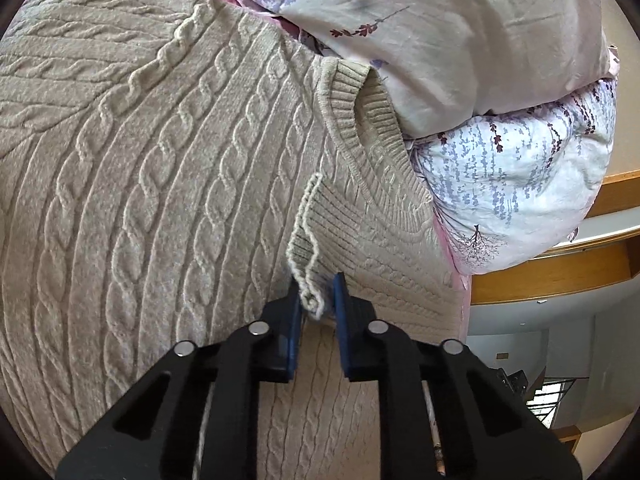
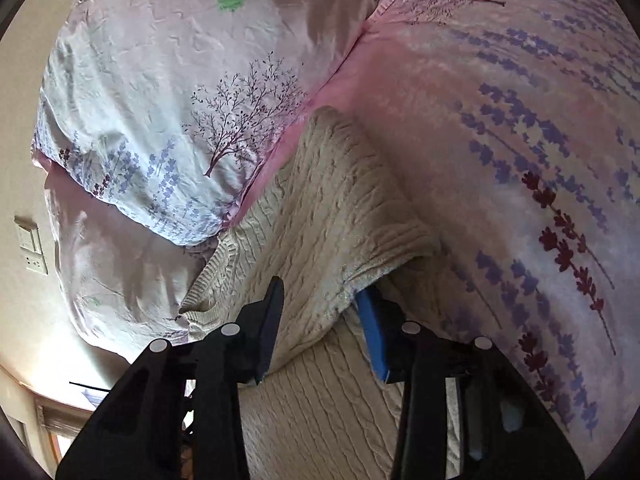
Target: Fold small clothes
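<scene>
A beige cable-knit sweater (image 1: 160, 168) lies spread on a bed and fills most of the left wrist view. My left gripper (image 1: 317, 300) is shut on the ribbed cuff of its sleeve (image 1: 310, 240), which lies folded over the sweater's body near the ribbed neckline (image 1: 348, 120). In the right wrist view my right gripper (image 2: 320, 320) is open, its jaws wide on either side of a folded, raised part of the same sweater (image 2: 328, 216). The cloth sits between the jaws without being pinched.
A floral pillow (image 1: 500, 184) and a crumpled floral duvet (image 1: 460, 40) lie just beyond the sweater. The lavender-print bedsheet (image 2: 540, 160) spreads to the right. A wooden bed frame (image 1: 560, 276) and a wall with a switch plate (image 2: 30, 244) stand past the bed's edge.
</scene>
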Demonstrator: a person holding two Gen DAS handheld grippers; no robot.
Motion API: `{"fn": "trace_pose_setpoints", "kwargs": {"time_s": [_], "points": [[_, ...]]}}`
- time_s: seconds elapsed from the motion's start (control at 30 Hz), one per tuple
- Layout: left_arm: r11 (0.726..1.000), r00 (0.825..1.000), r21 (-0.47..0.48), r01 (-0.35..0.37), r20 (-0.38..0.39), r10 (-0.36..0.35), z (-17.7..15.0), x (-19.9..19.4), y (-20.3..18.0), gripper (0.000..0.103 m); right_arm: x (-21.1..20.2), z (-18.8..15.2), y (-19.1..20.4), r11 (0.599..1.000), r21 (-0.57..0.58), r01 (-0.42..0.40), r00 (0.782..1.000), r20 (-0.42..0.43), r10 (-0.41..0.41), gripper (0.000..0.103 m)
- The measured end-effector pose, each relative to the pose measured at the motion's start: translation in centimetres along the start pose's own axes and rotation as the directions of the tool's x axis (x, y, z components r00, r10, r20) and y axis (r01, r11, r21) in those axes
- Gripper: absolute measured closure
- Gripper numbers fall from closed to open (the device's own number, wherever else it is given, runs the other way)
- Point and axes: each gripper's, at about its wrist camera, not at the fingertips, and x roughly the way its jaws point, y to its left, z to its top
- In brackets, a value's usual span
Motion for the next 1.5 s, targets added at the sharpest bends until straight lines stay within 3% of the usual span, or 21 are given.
{"fn": "trace_pose_setpoints", "kwargs": {"time_s": [0.13,0.27,0.4,0.5,0.6,0.73,0.97,1.1,1.2,1.27,1.33,1.5], "points": [[1.000,1.000,0.029,-0.001,0.019,0.000,0.6,-0.3,-0.4,0.096,-0.5,0.7,0.0,1.000,-0.014,0.021,0.997,0.068,-0.020,0.069],[0.994,0.995,0.098,0.042,0.091,-0.051,1.4,-3.3,-1.8,0.096,-0.8,0.8,0.1,0.999,-0.030,0.016,0.997,0.077,-0.014,0.070],[0.991,0.984,0.135,-0.009,0.176,-0.015,2.0,-6.0,-1.3,0.096,-0.3,0.2,0.0,0.999,-0.031,0.016,0.998,0.061,-0.014,0.071],[0.994,0.988,0.103,-0.037,0.151,0.022,2.4,-5.4,0.5,0.096,0.2,-0.2,-0.1,0.999,-0.039,0.020,0.999,0.050,-0.018,0.071],[0.993,0.993,0.100,-0.063,0.106,0.052,2.2,-3.9,1.5,0.096,0.6,-0.2,0.4,0.997,-0.068,0.045,0.997,0.073,-0.040,0.095],[0.989,0.994,0.130,-0.071,0.090,0.060,1.9,-3.1,1.7,0.096,-2.1,-1.2,2.2,0.982,-0.177,0.058,0.975,0.221,-0.018,0.096],[0.974,0.990,0.196,-0.112,0.111,0.091,1.8,-2.6,1.0,0.095,-0.5,-2.1,0.9,0.972,-0.176,0.155,0.984,0.112,-0.136,0.095],[0.975,0.991,0.193,-0.112,0.098,0.094,1.7,-3.0,1.7,0.092,-2.0,-3.2,1.4,0.954,-0.216,0.206,0.977,0.093,-0.190,0.088],[0.972,0.989,0.198,-0.124,0.107,0.104,1.5,-3.8,1.9,0.088,-4.5,-4.5,2.9,0.927,-0.266,0.265,0.957,0.192,-0.218,0.087],[0.970,0.987,0.203,-0.134,0.118,0.111,1.5,-4.4,2.0,0.083,-5.3,-5.3,5.0,0.901,-0.338,0.271,0.951,0.237,-0.197,0.077],[0.968,0.984,0.204,-0.146,0.134,0.120,1.4,-5.1,2.0,0.077,-4.3,-5.8,7.2,0.869,-0.426,0.251,0.962,0.207,-0.177,0.048],[0.969,0.976,0.194,-0.156,0.182,0.120,0.6,-9.0,3.2,0.059,2.0,-7.9,11.6,0.765,-0.594,0.250,0.966,0.101,-0.238,0.048]]}}
